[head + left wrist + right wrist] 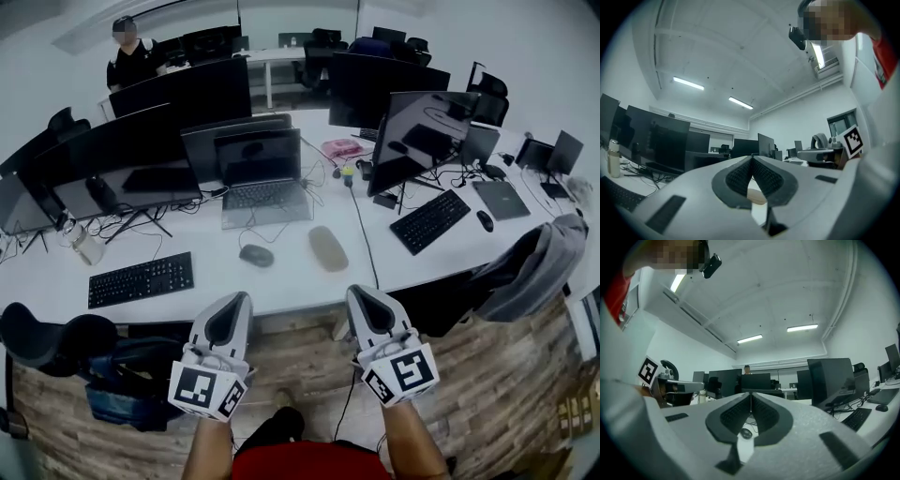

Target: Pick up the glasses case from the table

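On table (281, 286), one glasses case (328, 248)

In the left gripper view only a tan sliver of the case (757, 197) is seen; the rest is hidden by the left gripper (752, 159). In the right gripper view the mouse (746, 433) is half masked by the right gripper (751, 397). In the head view both forearms (208, 450) are cut off by the lower edge.

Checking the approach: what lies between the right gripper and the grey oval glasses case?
Head view: only bare white tabletop separates the right gripper from the grey oval glasses case.
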Tool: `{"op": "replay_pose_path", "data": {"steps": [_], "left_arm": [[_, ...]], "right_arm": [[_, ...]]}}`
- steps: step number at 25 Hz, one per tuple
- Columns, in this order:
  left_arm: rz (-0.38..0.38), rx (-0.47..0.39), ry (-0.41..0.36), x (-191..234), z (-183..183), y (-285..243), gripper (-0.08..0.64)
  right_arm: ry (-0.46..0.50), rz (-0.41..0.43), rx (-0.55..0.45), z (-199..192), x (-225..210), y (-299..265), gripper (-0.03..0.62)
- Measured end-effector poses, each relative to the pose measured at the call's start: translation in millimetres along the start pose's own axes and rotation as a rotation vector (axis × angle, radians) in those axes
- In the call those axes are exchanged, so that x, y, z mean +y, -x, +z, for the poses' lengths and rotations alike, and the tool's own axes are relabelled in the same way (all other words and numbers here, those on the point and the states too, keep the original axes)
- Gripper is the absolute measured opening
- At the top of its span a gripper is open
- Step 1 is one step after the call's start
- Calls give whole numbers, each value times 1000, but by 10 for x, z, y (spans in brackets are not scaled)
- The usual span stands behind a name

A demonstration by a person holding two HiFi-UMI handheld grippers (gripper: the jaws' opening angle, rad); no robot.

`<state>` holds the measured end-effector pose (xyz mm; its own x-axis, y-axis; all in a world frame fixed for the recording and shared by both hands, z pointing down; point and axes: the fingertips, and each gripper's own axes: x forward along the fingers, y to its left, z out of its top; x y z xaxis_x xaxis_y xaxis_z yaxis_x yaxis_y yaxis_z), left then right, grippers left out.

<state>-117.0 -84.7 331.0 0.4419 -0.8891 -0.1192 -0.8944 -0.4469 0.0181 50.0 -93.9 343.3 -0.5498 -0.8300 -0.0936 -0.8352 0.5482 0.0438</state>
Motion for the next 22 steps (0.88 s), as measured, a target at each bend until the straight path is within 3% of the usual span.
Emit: {"op": "replay_pose_path", "data": {"steps": [9,22], "left_arm": [[-35,-19,52,780,-237,-835,11],[3,20,90,1101,-618,-1515,11]], "right_arm": [[24,-86,153,-554,-472,-969,132],[52,-79,438,-1841,-1093,-1735,326]]}}
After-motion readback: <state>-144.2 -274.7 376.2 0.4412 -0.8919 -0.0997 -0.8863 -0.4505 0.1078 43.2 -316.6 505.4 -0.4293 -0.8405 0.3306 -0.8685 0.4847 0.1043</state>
